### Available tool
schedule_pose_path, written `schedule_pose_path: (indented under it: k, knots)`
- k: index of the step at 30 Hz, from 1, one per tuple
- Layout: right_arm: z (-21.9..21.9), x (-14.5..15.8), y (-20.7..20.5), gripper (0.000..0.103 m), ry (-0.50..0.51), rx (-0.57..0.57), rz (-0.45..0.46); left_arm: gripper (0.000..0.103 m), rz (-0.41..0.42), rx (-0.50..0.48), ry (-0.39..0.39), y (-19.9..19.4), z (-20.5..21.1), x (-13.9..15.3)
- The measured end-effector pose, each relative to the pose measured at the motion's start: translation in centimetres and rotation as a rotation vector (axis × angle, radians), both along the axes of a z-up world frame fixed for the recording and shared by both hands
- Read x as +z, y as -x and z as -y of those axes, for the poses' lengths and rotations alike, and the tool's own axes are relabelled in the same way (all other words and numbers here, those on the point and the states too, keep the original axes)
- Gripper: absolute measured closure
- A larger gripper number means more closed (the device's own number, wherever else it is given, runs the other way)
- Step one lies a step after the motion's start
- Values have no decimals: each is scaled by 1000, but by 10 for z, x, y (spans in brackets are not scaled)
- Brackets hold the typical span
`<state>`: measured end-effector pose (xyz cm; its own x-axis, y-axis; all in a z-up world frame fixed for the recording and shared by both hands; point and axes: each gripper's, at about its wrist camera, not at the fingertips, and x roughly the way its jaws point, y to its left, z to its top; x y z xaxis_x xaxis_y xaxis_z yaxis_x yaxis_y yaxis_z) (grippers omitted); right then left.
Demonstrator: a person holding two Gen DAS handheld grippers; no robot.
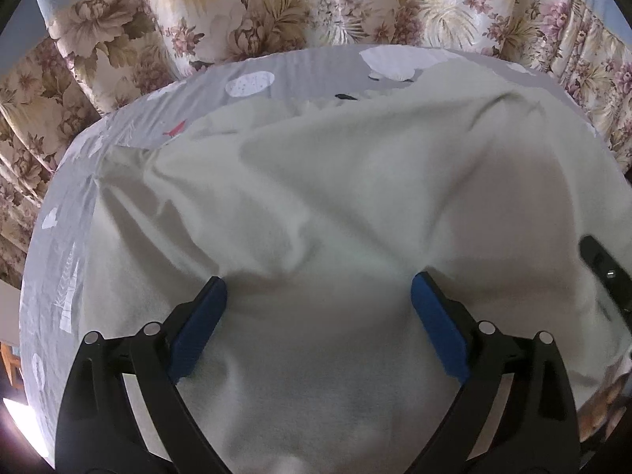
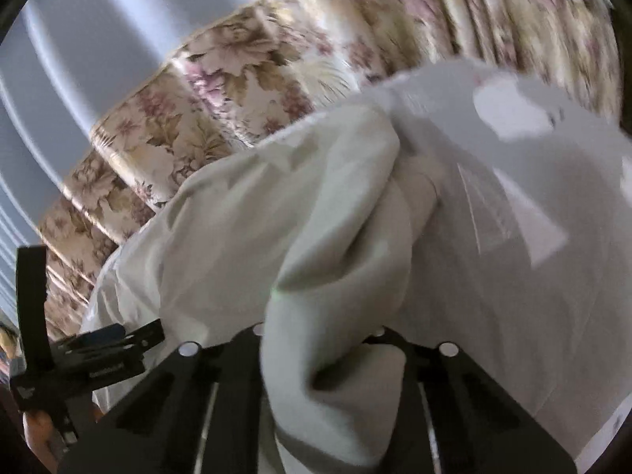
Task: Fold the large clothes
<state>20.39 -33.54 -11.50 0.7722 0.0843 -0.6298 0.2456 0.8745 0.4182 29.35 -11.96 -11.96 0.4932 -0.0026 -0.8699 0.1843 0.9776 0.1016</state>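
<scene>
A large pale cream garment [image 1: 335, 181] lies rumpled across a grey bed sheet [image 1: 130, 118] printed with white shapes. My left gripper [image 1: 319, 280] hovers just over the cloth, its blue pads [image 1: 197, 331] wide apart and holding nothing. In the right wrist view a thick fold of the same garment [image 2: 316, 217] rises bunched out from between the black arms of my right gripper [image 2: 320, 328]. That fold hides the fingertips, and the jaws stand close together on it. The left gripper [image 2: 114, 335] shows low at the left of that view.
A floral curtain [image 1: 276, 4] hangs close behind the far edge of the bed. The grey sheet [image 2: 513, 197] lies bare to the right of the lifted fold. A pale blue wall [image 2: 79, 59] shows at the upper left.
</scene>
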Motion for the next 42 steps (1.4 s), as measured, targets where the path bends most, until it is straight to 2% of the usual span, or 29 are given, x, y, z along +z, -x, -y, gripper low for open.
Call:
schedule_pose_path:
  k: [4,8,10,11,12,15,18,21,25,29,30,32,36,38,40,41,42]
  knots:
    - [-7,29,3,92,22,62,64,8,20,10,-45,0,8,-3]
    - [-20,52,-5,92,8,132,93,8,2,11,-26,-4,4,-2]
    - [-35,65,-9,92,39,166,100,12,-9,-7,17,-7,-2,1]
    - [-41,70,-9,92,55,179,106,22,-13,-20,38,-6,-9,6]
    - [-54,79,-9,92,94,199,114,35,-10,-12,52,-4,-23,14]
    - [-88,102,-11,92,180,252,132,36,14,20,131,5,-67,38]
    - [-140,120,-16,92,336,321,134,29,52,30,82,15,-114,56]
    - [-199,128,-25,92,444,434,130,29,88,104,13,24,-171,63]
    - [-285,99,-51,92,578,592,42,29,80,218,0,31,-239,59]
    - [-345,39,-75,92,726,702,-135,29,51,271,-17,41,-288,45]
    - [-359,22,-75,92,813,717,-154,29,40,281,-20,44,-297,41]
    - [-371,11,-69,92,900,714,-151,29,29,302,-41,52,-312,32]
    - [-368,17,-65,89,893,743,-155,29,-7,304,10,63,-326,21]
    - [-363,28,-58,79,833,762,-155,29,-7,295,24,64,-324,20]
    - [-355,43,-41,34,722,832,-151,28,-1,277,24,65,-320,22]
    - [-348,54,-26,29,685,859,-124,26,0,271,26,65,-318,23]
    - [-346,57,-23,29,682,858,-109,24,5,258,22,65,-314,27]
